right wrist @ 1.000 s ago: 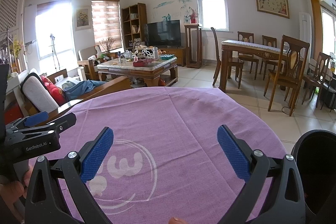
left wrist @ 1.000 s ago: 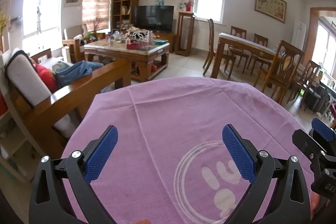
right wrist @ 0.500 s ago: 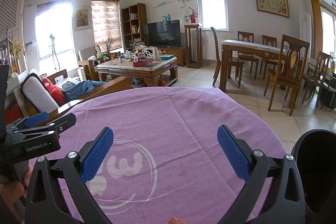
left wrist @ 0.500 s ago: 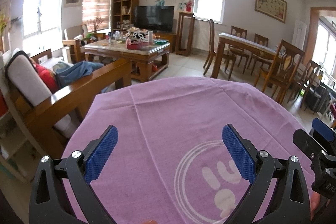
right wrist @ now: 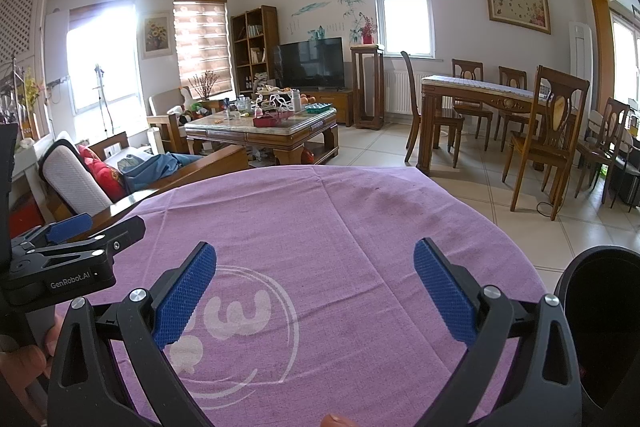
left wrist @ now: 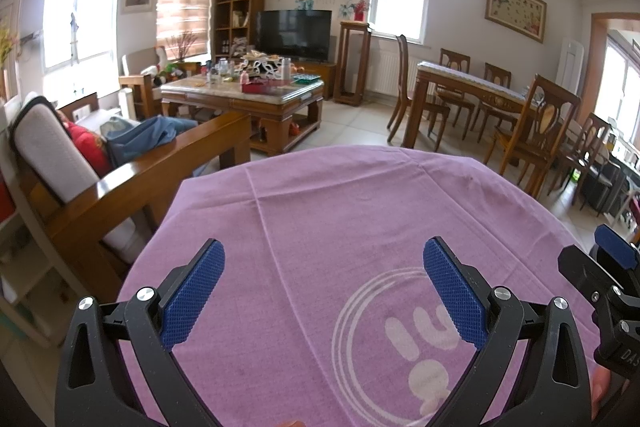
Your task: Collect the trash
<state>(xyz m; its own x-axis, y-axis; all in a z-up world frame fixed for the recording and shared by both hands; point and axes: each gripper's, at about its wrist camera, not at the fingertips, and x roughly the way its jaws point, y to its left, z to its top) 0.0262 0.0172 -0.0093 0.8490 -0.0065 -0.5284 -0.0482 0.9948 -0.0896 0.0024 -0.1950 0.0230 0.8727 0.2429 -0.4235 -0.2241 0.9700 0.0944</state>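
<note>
Over the table: your two grippers hang side by side above a round table under a purple cloth [left wrist: 360,219], both cameras facing the same living room.
Left gripper [left wrist: 324,291]: you hold it with the jaws spread wide; nothing sits between the blue pads [left wrist: 192,295], only cloth below.
Right gripper [right wrist: 316,291]: spread just as wide, with nothing between its fingers. In the left wrist view its tip [left wrist: 600,275] shows at the right edge, just beside your left one.
Left gripper from the right wrist view: its black body, lettered "GenRobot.AI", juts in from the left [right wrist: 76,251], with your hand [right wrist: 24,359] below it at the frame edge.
Trash: you have none in view. The cloth shows only fold creases and a white ring logo [right wrist: 244,327] lying under both grippers.
Bin: a dark round container [right wrist: 604,323] stands just past the table's right edge, its mouth open toward your right gripper. Whether anything lies inside, you cannot tell; the interior is dark.
Room beyond: a wooden sofa [left wrist: 120,183] with a red cushion stands close on the left, a cluttered coffee table [left wrist: 244,95] behind it, a television [right wrist: 310,63] on the far wall, and a dining table [right wrist: 480,87] with chairs on the right.
</note>
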